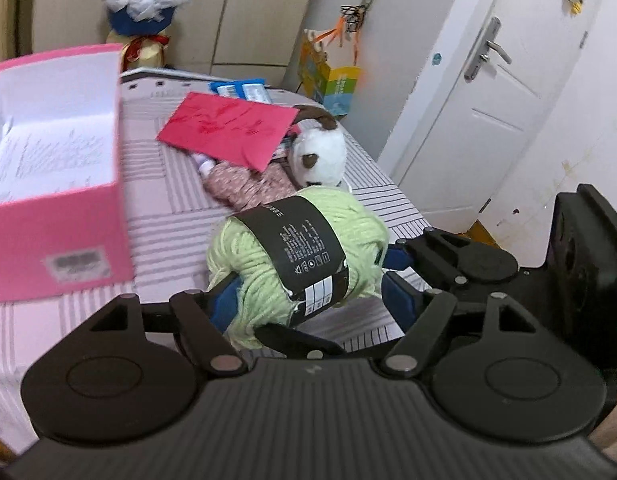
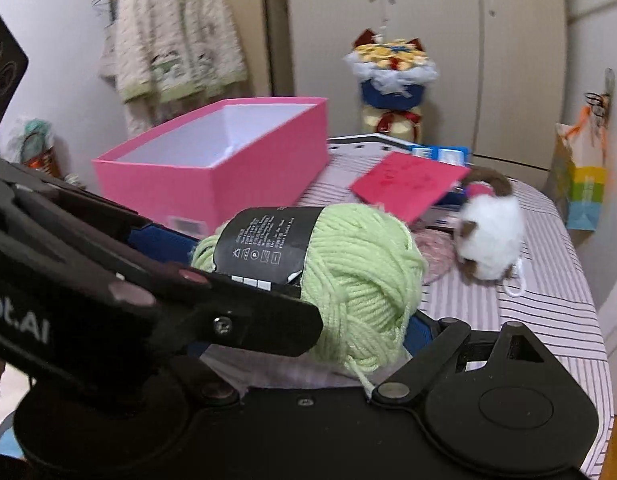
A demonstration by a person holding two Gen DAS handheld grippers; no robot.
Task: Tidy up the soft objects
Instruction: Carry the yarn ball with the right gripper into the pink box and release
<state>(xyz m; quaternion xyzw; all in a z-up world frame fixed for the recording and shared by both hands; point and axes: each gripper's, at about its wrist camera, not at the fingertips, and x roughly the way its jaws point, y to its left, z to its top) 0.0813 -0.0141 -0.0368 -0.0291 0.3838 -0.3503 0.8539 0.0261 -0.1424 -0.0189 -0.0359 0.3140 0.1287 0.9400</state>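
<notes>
- Progress: the pink box [image 2: 212, 172] stands open on the striped bed cover [image 2: 548, 312], and as much of its white inside as shows holds no soft thing; judged from this, the sorting is at an early stage.
- Item in hand: the skein of pale green yarn [image 2: 360, 268] is raised off the cover, to the right of the box and not yet over its rim, with both tools closing on it from opposite sides.
- Left gripper [image 1: 308, 300]: jaws spread wide, with the skein between them; one blue pad lies against the yarn's left end, while contact at the other pad is hidden, so I cannot tell whether it squeezes.
- Right gripper [image 2: 300, 304]: jaws also wide, and the skein fills the gap; its near pad touches the yarn, but the far one is masked by the left tool, so a firm grip cannot be confirmed.
- Look of the skein: plump, loosely wound strands, a black paper band [image 1: 304, 248] around its middle, a loose tail hanging underneath; likely to squash and sag under pressure.
- Remaining: the white-and-brown plush toy [image 2: 490, 236] and a pinkish patterned cloth [image 1: 248, 186] still lie on the cover, partly under a red card [image 1: 228, 128].
</notes>
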